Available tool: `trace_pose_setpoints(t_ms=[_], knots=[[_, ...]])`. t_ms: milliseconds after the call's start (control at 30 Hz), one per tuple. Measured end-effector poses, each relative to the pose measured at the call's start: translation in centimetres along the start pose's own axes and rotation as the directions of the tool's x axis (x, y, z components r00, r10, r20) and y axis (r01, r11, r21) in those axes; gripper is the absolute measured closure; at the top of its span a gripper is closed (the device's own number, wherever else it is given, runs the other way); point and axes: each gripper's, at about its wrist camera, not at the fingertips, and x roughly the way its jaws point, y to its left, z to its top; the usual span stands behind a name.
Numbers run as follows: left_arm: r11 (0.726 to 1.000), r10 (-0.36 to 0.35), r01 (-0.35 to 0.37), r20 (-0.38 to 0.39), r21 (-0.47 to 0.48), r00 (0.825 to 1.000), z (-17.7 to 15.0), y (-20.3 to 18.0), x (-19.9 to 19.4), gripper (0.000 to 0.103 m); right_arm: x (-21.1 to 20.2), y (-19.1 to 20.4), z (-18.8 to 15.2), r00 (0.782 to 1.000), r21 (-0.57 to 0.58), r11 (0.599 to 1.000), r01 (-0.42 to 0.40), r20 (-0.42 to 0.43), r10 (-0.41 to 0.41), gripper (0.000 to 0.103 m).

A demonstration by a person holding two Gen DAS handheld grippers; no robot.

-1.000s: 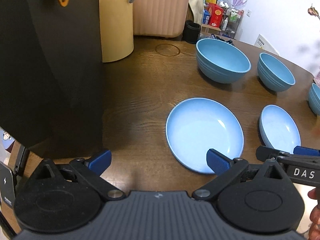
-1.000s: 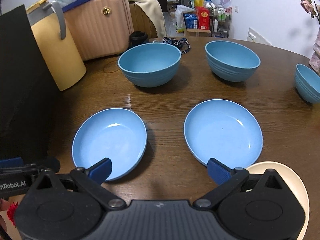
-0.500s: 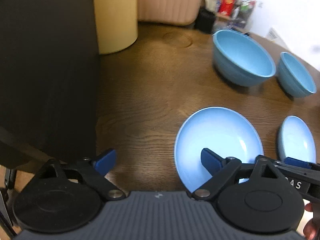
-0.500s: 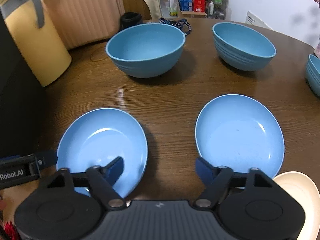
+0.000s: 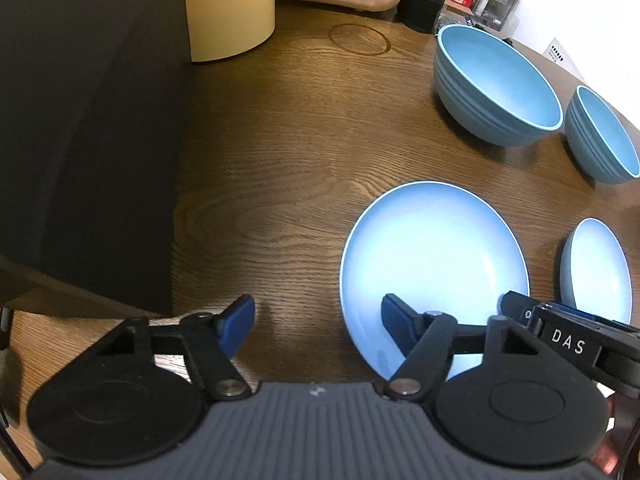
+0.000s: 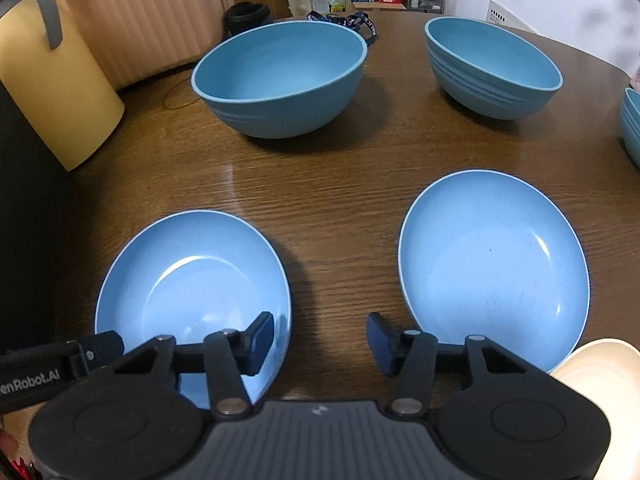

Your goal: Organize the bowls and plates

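Two light blue plates lie on the brown wooden table [image 6: 340, 184]: the left plate [image 6: 192, 280] [image 5: 432, 264] and the right plate [image 6: 492, 268] [image 5: 596, 272]. Behind them stand a large blue bowl [image 6: 280, 80] [image 5: 496, 84] and a second blue bowl [image 6: 492, 64] [image 5: 604, 136]. My left gripper [image 5: 318, 324] is open, its right finger over the left plate's near rim. My right gripper [image 6: 320, 338] is open and empty, low over the table between the two plates, its left finger over the left plate's right edge.
A third blue bowl [image 6: 632, 124] sits at the right edge. A cream plate [image 6: 600, 372] lies at the near right. A yellow bin [image 6: 52, 92] and pink suitcase [image 6: 152, 16] stand behind the table. A black object [image 5: 80, 140] fills the left.
Both grippers have moved forward and lower toward the left plate. Both grippers' fingers have narrowed, the right's more, but stay open.
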Motion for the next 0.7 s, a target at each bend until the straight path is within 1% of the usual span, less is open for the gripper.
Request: trace_pose_setpoints(t_ms=[67, 133, 167, 233, 400, 467, 533, 700], knots=[[1.000, -0.002, 0.002, -0.006, -0.004, 1.000, 0.05, 0.00, 0.15, 0.039, 0.06, -0.02, 0.01, 1.000, 0.002, 1.000, -0.003, -0.003, 0.003, 0.060], [1.000, -0.005, 0.005, -0.013, -0.010, 1.000, 0.09, -0.01, 0.30, 0.042, 0.16, -0.05, 0.09, 1.000, 0.003, 1.000, -0.004, -0.006, 0.004, 0.060], [1.000, -0.007, 0.007, -0.015, -0.010, 1.000, 0.08, -0.02, 0.35, 0.045, 0.22, -0.03, 0.11, 1.000, 0.003, 1.000, -0.004, -0.007, 0.004, 0.062], [1.000, -0.013, 0.013, -0.021, -0.010, 1.000, 0.04, -0.06, 0.33, 0.047, 0.31, 0.03, 0.18, 1.000, 0.002, 1.000, -0.006, -0.008, 0.006, 0.065], [1.000, -0.027, 0.026, -0.034, -0.017, 0.999, -0.25, -0.12, 0.22, 0.054, 0.62, 0.21, 0.32, 1.000, -0.001, 1.000, -0.009, -0.011, 0.009, 0.067], [0.999, -0.030, 0.029, -0.037, -0.022, 0.999, -0.26, -0.06, 0.26, 0.063, 0.73, 0.24, 0.35, 1.000, -0.001, 1.000, -0.010, -0.011, 0.010, 0.067], [0.999, -0.034, 0.033, -0.042, -0.028, 0.999, -0.17, 0.02, 0.42, 0.068, 0.73, 0.24, 0.33, 1.000, -0.001, 1.000, -0.010, -0.011, 0.010, 0.067], [0.999, -0.040, 0.039, -0.042, -0.036, 0.998, 0.13, 0.13, 0.74, 0.070, 0.87, 0.32, 0.33, 1.000, -0.005, 1.000, -0.015, -0.014, 0.015, 0.069]])
